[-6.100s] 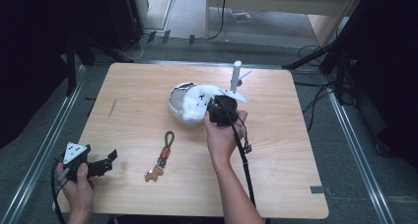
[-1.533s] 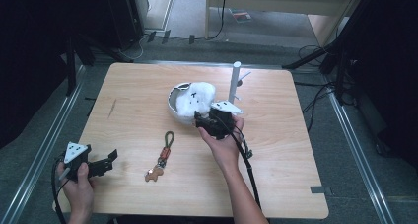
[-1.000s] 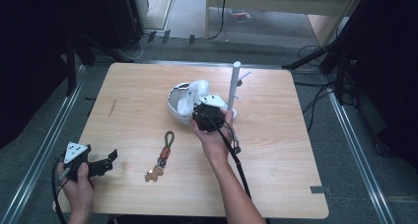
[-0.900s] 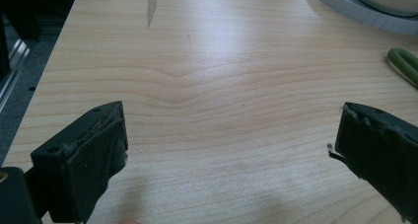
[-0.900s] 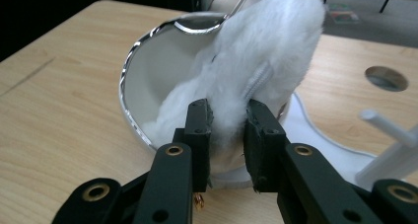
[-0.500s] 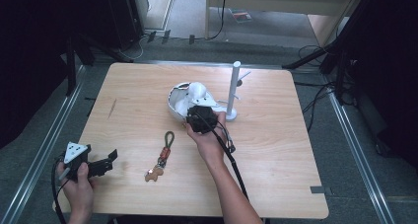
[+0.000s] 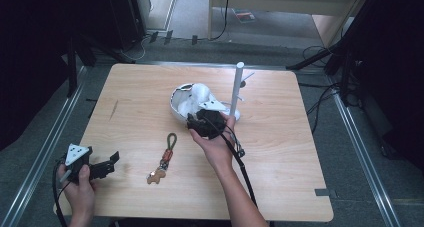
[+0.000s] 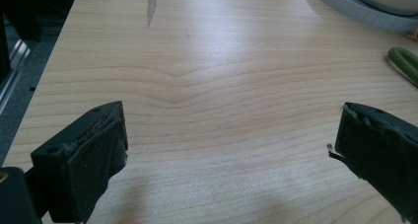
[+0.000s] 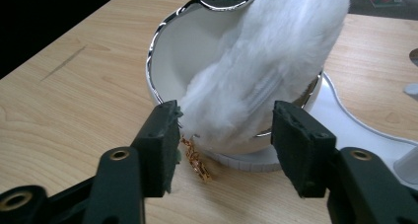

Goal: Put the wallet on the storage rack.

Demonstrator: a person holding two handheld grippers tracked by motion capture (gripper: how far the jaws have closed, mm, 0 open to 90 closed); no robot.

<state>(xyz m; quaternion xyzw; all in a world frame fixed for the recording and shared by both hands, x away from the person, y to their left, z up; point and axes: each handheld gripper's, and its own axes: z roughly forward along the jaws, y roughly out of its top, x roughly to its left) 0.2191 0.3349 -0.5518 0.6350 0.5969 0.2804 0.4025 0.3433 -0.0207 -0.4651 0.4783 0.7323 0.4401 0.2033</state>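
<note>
A white furry pom-pom charm (image 7: 197, 94) lies in a white silver-rimmed bowl (image 7: 179, 104) at mid-table, its tail hanging over the near rim. My right gripper (image 7: 192, 122) sits at that rim. Its jaws have just been opening, and in the right gripper view the fur tail (image 9: 266, 71) hangs between the spread pads (image 9: 165, 145) without being pinched; a gold chain (image 9: 196, 160) dangles below it. My left gripper (image 7: 109, 163) rests open at the table's near left corner, with bare wood between its jaws (image 8: 231, 150).
The bowl stands on a white base (image 9: 355, 130) with an upright white post (image 7: 236, 87) just to its right. A keychain with a green cord loop (image 7: 171, 139) and a brown figure (image 7: 156, 176) lies between the two hands. The loop's edge (image 8: 406, 61) is visible in the left gripper view.
The right gripper has slid slightly left and nearer along the bowl's rim, and the fur now lies in the bowl. The left hand has not moved.
</note>
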